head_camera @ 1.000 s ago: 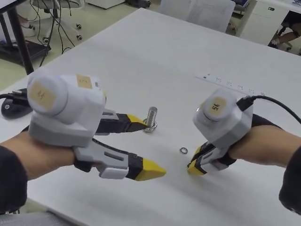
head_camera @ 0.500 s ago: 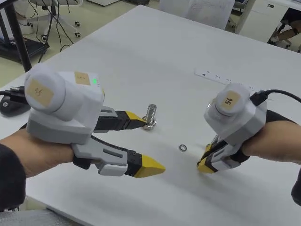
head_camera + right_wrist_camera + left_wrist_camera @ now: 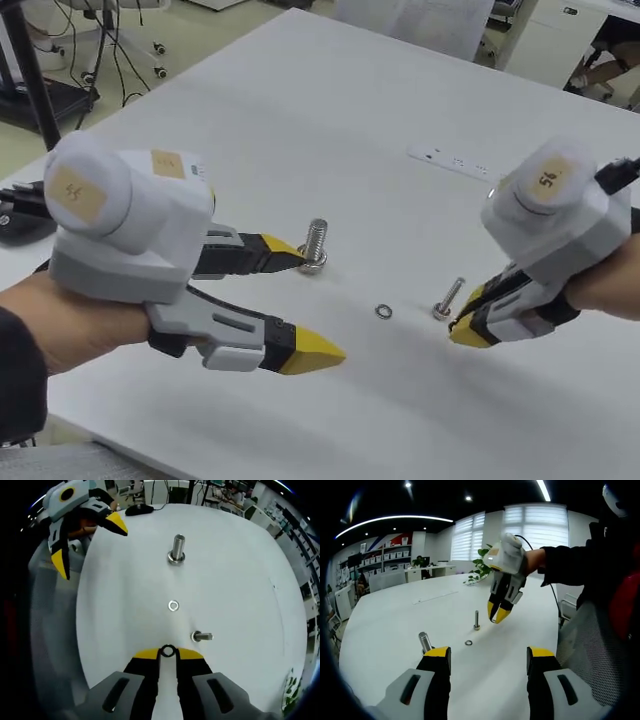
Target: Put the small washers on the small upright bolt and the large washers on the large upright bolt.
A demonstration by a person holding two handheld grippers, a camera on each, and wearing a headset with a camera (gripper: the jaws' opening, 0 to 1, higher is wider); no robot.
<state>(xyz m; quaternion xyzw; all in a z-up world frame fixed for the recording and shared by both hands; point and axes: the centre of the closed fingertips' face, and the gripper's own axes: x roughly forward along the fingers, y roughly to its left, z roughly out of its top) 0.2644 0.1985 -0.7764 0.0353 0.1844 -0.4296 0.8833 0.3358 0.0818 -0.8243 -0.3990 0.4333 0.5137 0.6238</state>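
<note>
The large bolt (image 3: 316, 244) stands upright mid-table with a washer round its foot, also seen as large bolt (image 3: 424, 642) and large bolt (image 3: 177, 548). To its right stands the small bolt (image 3: 447, 297), small bolt (image 3: 476, 620), small bolt (image 3: 201, 636). Between the two bolts a small washer (image 3: 383, 311) lies flat on the table. My left gripper (image 3: 312, 305) is open and empty, its upper jaw close beside the large bolt. My right gripper (image 3: 468, 332) hovers just right of the small bolt, shut on another small washer (image 3: 167, 652) pinched at its tips.
The white table (image 3: 330, 130) stretches far behind the bolts. A white power strip (image 3: 450, 160) lies at the back right. A dark mouse (image 3: 15, 225) with its cable sits at the left edge. Office chairs and desks stand beyond the table.
My right gripper has moved right and slightly up, still shut, and the small bolt has come out from behind it. The left gripper has stayed beside the large bolt.
</note>
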